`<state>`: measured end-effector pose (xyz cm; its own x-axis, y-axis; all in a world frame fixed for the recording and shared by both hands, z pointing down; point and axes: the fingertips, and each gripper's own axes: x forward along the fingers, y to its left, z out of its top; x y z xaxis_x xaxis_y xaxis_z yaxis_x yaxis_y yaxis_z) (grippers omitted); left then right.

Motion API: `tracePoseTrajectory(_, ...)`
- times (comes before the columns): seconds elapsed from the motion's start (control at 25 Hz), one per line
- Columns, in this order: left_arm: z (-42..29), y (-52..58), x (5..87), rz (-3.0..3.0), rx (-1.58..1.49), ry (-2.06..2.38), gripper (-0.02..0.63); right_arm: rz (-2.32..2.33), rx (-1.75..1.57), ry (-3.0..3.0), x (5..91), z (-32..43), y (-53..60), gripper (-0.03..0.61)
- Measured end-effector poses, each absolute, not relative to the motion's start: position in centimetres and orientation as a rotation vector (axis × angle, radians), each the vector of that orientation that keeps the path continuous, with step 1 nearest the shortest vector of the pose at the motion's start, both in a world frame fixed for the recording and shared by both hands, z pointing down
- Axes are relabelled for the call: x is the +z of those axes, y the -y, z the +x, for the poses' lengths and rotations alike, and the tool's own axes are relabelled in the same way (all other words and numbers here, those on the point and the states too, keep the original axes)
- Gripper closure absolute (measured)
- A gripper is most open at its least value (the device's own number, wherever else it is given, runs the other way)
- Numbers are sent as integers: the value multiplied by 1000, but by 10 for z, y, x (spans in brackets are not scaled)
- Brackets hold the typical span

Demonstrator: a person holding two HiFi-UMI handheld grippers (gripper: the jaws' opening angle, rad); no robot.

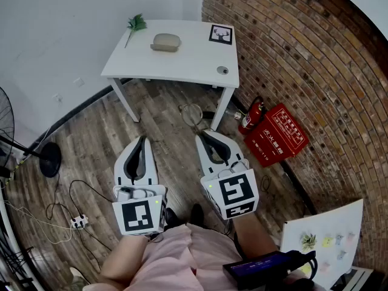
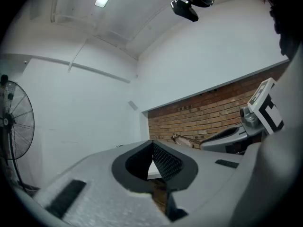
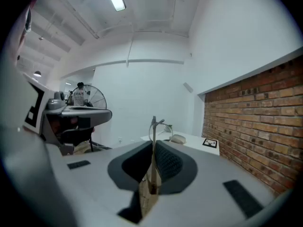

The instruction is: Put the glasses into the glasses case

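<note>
Brick wall (image 1: 303, 53) on my right, white table (image 1: 188, 56) ahead w/ the case (image 1: 165, 42) on it, well apart from me. Right tongs (image 1: 203, 133) pinch the glasses (image 1: 193, 114) tight so they don't drop. Left tongs (image 1: 143, 139) pressed together, empty, prob. free for the case.

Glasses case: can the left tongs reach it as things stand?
Probably not: the glasses case lies on the white table, well beyond the left tongs. Nothing stands between them; stepping forward should do.
</note>
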<state>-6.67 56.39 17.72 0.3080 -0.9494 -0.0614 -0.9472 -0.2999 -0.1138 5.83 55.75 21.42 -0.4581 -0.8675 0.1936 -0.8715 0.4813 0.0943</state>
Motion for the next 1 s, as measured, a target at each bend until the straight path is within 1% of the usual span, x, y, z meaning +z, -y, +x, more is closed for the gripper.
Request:
tracePoseTrajectory(0.36, -52, -561, 179, -2427, -40, -1784, 604, 1492, 18, 2517, 214, 73, -554, 551)
tracePoseTrajectory(0.8, -23, -555, 189, -2395, -60, -1845, 604, 1487, 18, 2557, 219, 108, -540, 549)
tracePoseTrajectory(1.0, -20, -545, 190, -2398, -77, -1861, 604, 1465, 17, 2571, 217, 109, -526, 549)
